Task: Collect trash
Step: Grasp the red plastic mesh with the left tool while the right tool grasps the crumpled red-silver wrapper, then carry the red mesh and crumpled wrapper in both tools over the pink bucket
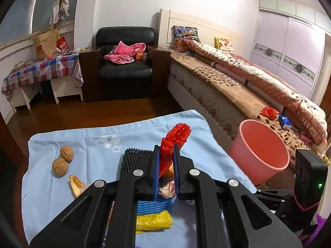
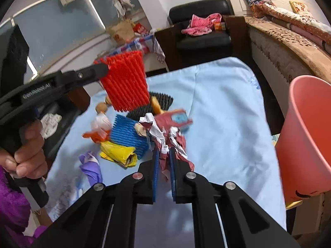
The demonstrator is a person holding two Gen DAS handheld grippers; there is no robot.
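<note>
Left gripper (image 1: 167,155) pinches the soft red foam-net sleeve (image 1: 174,138) at its lower end; right gripper (image 2: 164,159) pinches the crumpled red paper wrapper (image 2: 169,132) (both light, crushable).

Your pink bin (image 2: 306,140) runs off the right edge in the right wrist view, base unseen. The crumpled red wrapper (image 2: 171,128) smears with blur, its print unreadable. In the left wrist view, the blue foam net (image 1: 154,204) sits half hidden behind black linkage.
</note>
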